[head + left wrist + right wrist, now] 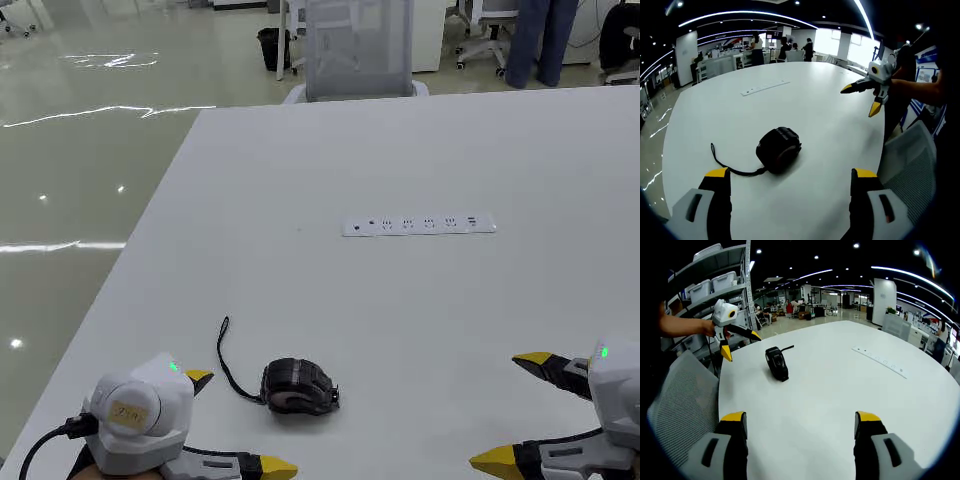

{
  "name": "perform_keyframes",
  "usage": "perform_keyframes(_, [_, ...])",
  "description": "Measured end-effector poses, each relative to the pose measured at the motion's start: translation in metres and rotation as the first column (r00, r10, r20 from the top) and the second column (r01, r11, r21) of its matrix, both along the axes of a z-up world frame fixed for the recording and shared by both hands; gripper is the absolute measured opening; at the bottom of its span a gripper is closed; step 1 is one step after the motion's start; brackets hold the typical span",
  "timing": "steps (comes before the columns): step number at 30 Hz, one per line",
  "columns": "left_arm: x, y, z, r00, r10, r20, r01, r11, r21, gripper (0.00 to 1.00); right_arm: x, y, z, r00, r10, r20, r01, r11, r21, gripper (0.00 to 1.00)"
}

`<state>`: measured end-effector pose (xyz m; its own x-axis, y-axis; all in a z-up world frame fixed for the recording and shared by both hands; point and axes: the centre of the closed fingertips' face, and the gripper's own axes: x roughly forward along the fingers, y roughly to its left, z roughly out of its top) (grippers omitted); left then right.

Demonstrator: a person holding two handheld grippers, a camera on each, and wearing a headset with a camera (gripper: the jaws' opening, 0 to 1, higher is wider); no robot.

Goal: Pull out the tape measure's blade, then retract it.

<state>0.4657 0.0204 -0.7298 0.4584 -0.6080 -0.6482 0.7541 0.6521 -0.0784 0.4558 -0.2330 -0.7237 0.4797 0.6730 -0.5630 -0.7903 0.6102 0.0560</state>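
Note:
A black tape measure (298, 388) lies on its side on the white table (420, 310), its thin black strap (228, 360) trailing to the left. No blade shows outside the case. My left gripper (240, 422) stands open just left of and nearer than the case, touching nothing. My right gripper (510, 410) stands open well to the right, apart from it. In the left gripper view the tape measure (778, 149) sits just ahead of the open left gripper (791, 174), and the right gripper (858, 102) is beyond. In the right gripper view the tape measure (776, 363) lies far ahead of the right gripper (800, 416).
A white power strip (419, 225) lies flat mid-table, also seen as the power strip (765, 88). A grey mesh chair (358, 50) stands at the far edge. The table's left edge (120, 270) runs close to the left gripper. Office floor and people lie beyond.

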Motion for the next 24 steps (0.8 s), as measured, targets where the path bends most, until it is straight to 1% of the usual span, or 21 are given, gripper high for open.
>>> perform_keyframes(2, [-0.001,0.002,-0.001,1.000,-0.003,-0.002,0.003,1.000,0.006,0.99,0.000,0.000,0.001,1.000,-0.001,0.004,0.001,1.000,0.003,0.91])
perform_keyframes(5, [-0.001,0.005,-0.002,1.000,0.001,-0.003,-0.001,1.000,0.002,0.99,-0.001,-0.001,0.002,1.000,0.001,0.006,-0.001,1.000,0.006,0.92])
perform_keyframes(8, [0.000,0.006,0.000,1.000,-0.003,0.008,0.003,1.000,0.003,0.99,-0.003,-0.002,0.002,1.000,0.000,0.004,0.000,1.000,0.005,0.92])
perform_keyframes(9, [0.000,0.006,0.002,1.000,-0.007,0.018,0.007,1.000,0.002,0.99,-0.003,-0.003,0.002,1.000,-0.002,0.003,0.002,1.000,0.005,0.92])
perform_keyframes(14, [0.001,0.005,0.007,1.000,-0.015,0.027,0.015,1.000,-0.012,0.99,-0.003,-0.003,0.005,1.000,-0.006,0.011,0.005,1.000,0.016,0.92])
perform_keyframes(15, [0.000,0.005,0.007,0.999,-0.018,0.030,0.018,1.000,-0.011,0.99,-0.003,-0.003,0.006,1.000,-0.006,0.010,0.006,1.000,0.018,0.93])
perform_keyframes(16, [0.000,0.005,0.008,0.999,-0.024,0.039,0.024,1.000,-0.009,0.99,-0.003,-0.004,0.006,1.000,-0.006,0.010,0.006,1.000,0.019,0.93])
perform_keyframes(20, [-0.001,0.005,0.010,0.998,-0.033,0.051,0.033,0.999,-0.010,0.99,-0.004,-0.005,0.005,1.000,-0.006,0.010,0.006,1.000,0.022,0.93])
perform_keyframes(24, [0.000,0.005,0.012,0.998,-0.033,0.058,0.033,0.999,-0.007,0.99,-0.005,-0.004,0.006,1.000,-0.003,0.012,0.003,1.000,0.022,0.93])
